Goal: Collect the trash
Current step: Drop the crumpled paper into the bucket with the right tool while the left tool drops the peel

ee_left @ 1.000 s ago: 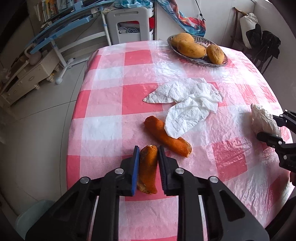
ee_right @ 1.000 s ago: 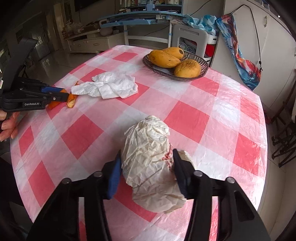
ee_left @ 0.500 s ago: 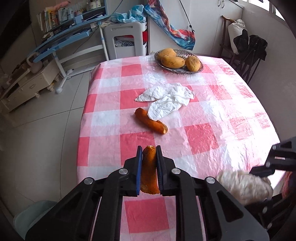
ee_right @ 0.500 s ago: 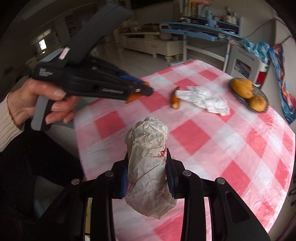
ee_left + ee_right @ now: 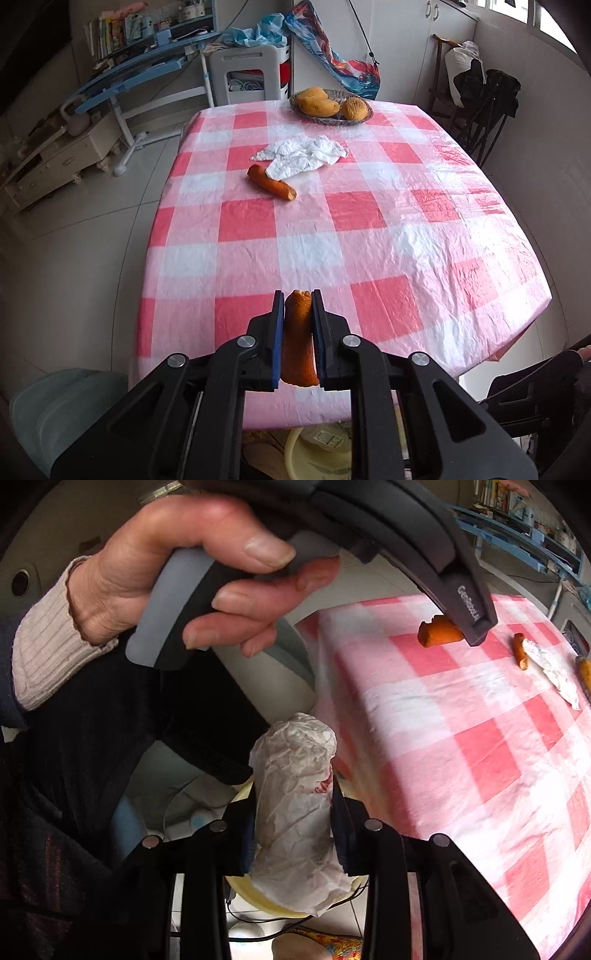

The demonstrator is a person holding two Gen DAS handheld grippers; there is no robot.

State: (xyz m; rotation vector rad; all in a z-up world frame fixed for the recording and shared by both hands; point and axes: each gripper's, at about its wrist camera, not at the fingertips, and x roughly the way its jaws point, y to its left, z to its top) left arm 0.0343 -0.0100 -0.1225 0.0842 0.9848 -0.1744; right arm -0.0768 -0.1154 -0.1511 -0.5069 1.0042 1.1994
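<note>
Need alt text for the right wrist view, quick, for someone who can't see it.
The right gripper is clamped on a crumpled white paper wad, held off the table edge above a yellow bin. Above it, a hand holds the left gripper, which pinches an orange peel over the pink checked tablecloth.

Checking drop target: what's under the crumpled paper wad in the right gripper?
Below the crumpled paper wad, clamped in the right gripper, a pale yellow basin shows off the table edge. The wad covers most of its rim and inside, so contents can't be seen.
</note>
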